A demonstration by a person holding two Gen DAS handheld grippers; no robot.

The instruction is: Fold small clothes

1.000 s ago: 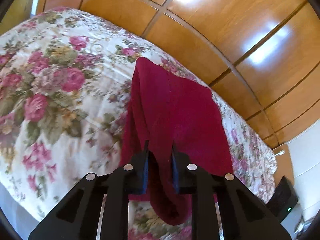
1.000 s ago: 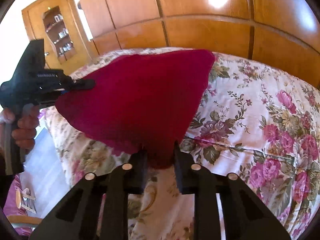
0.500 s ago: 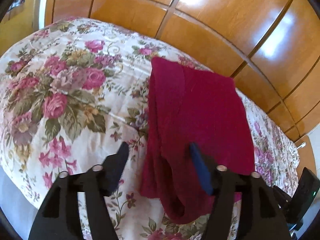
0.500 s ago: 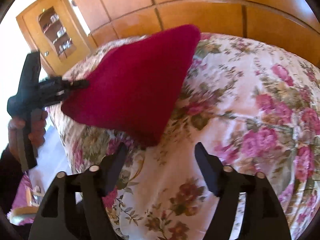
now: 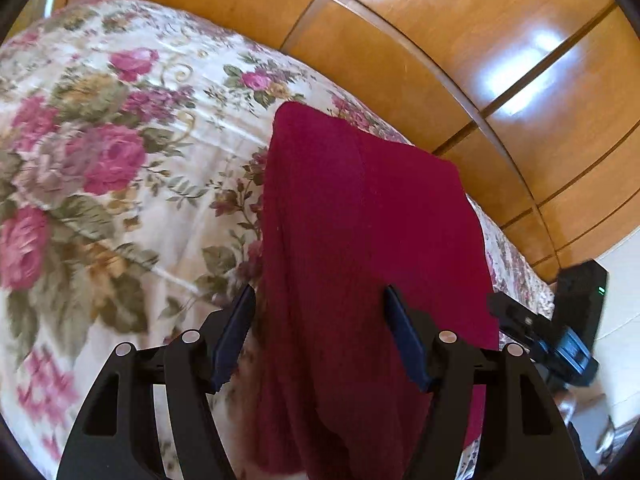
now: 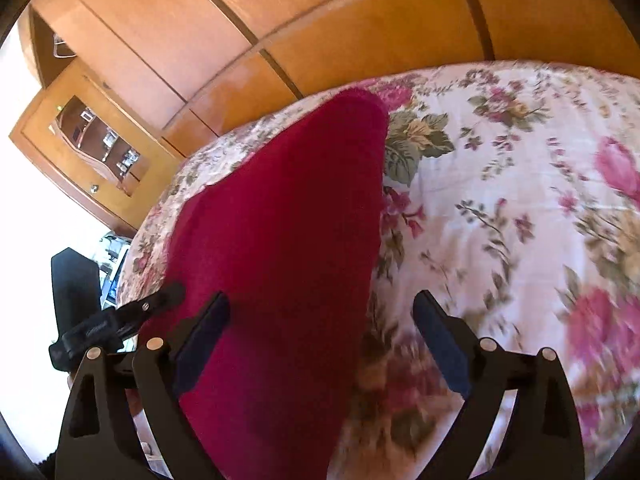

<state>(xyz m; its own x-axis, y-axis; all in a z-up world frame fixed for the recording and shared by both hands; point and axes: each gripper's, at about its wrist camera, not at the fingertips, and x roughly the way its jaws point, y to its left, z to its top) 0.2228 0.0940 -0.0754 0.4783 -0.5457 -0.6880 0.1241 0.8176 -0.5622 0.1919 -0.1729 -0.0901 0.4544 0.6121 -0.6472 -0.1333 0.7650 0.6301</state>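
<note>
**Operator:** Report the position of the garment relative to each claw.

**Inspector:** The dark red knit garment [image 5: 372, 240] lies on the floral bedspread [image 5: 100, 184], running from the near edge of the bed toward the wooden wardrobe panels [image 5: 460, 40] at the far side. In the left wrist view it passes between the fingers of the left gripper [image 5: 320, 334]. A lengthwise fold ridge shows on its upper surface.

**Operator:** State of the left claw?

**Inspector:** Jaws apart. The cloth sits in the gap, but neither pad visibly presses on it.

**Operator:** And the right claw?

**Inspector:** The right gripper [image 6: 320, 332] has its jaws spread wide and is opening further. The garment's right edge lies inside the gap, close to the left finger; bare bedspread fills the remainder, toward the right finger. No pad clamps the fabric.

**Operator:** Other items in the field?

**Inspector:** In the right wrist view the left gripper appears at the near left, beside the garment's left edge. A glass-fronted wooden cabinet [image 6: 96, 144] stands at the far left.
</note>
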